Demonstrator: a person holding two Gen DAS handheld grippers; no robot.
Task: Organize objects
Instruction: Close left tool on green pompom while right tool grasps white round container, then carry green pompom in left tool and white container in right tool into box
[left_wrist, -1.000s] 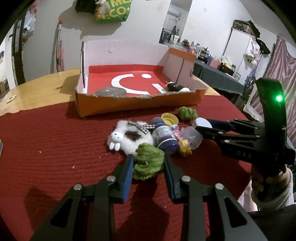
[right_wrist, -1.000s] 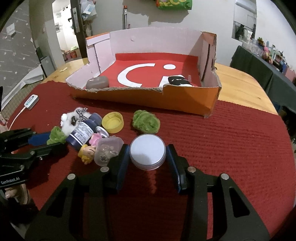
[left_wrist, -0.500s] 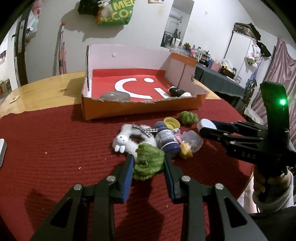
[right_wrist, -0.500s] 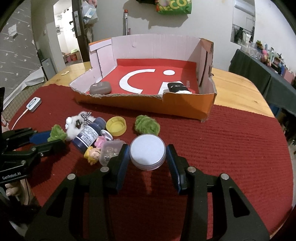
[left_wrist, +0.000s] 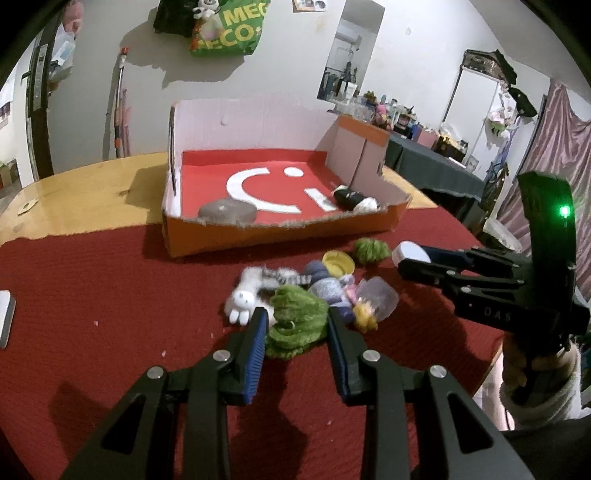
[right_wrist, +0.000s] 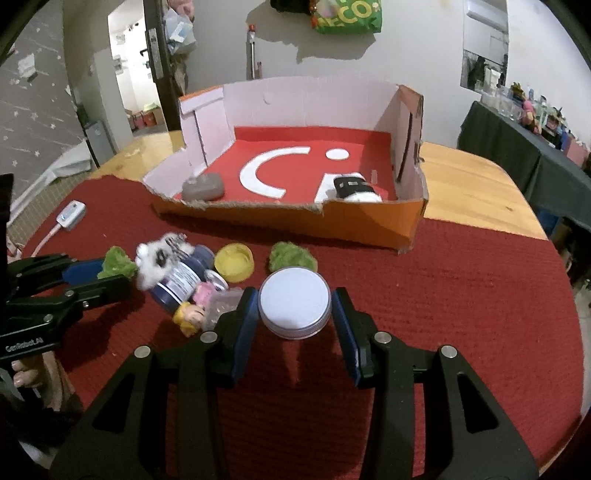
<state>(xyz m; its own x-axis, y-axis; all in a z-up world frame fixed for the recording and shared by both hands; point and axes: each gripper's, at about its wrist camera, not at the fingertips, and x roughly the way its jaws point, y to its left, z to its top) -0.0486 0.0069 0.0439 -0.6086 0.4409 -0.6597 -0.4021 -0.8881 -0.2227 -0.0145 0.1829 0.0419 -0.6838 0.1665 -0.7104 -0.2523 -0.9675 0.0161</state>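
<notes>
Grippers grip: left gripper (left_wrist: 295, 325) pinches green plush (left_wrist: 295, 319), right gripper (right_wrist: 294, 306) a white-lidded jar (right_wrist: 294, 301), its base hidden, before the box (right_wrist: 295, 221).

Inventory, by count:
- Orange cardboard box with red floor (right_wrist: 288, 221): 1.
- Grey oval pouch (right_wrist: 203, 187): 1.
- Black-and-white roll (right_wrist: 356, 188): 1.
- Green fuzzy plush pieces: 2 (left_wrist: 297, 321) (right_wrist: 291, 256).
- White round screw-lid jar (right_wrist: 294, 302): 1.
- Yellow plastic cap (right_wrist: 234, 260): 1.
- Dark blue labelled bottle (right_wrist: 181, 280): 1.
- White fluffy bunny plush (left_wrist: 245, 295): 1.
- Small blond doll figure (right_wrist: 190, 314): 1.
- Clear plastic capsule (left_wrist: 378, 297): 1.
- White charger-like device with cable (right_wrist: 70, 216): 1.
</notes>
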